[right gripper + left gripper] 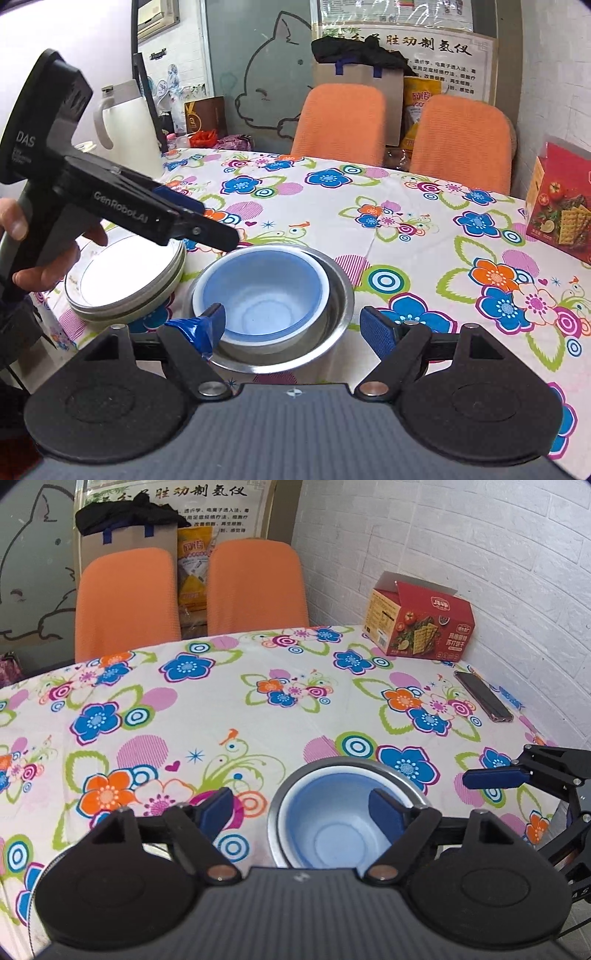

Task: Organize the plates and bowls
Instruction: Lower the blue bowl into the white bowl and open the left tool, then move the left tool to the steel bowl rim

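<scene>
The blue bowl (260, 295) sits nested inside the steel bowl (340, 295) on the flowered tablecloth (424, 258), its rim leaning toward the steel bowl's 9 o'clock side. Just beside them at 9 o'clock in the right wrist view lies a stack of white plates (125, 284) with a dark-edged rim, close to the table's edge.

The left gripper (301, 808) hangs with its jaws wide apart and nothing between them. Its right finger (386, 818) reaches over the blue bowl's inside, while its left finger (216, 808) is above the cloth outside the steel rim. Seen from the right wrist, a hand (48, 258) grips its handle above the plates, and its tip points toward the bowls' 10 o'clock rim.

The right gripper (295, 326) is also spread wide and empty, its fingers straddling the near side of the nested bowls. Its left finger (207, 325) overlaps the blue bowl's near rim; whether it touches I cannot tell.

At 1 o'clock from the bowls stands a red cracker box (419, 626), with a phone (484, 696) flat on the cloth near it. Two orange chairs (192, 590) stand at 12 o'clock behind the table.
</scene>
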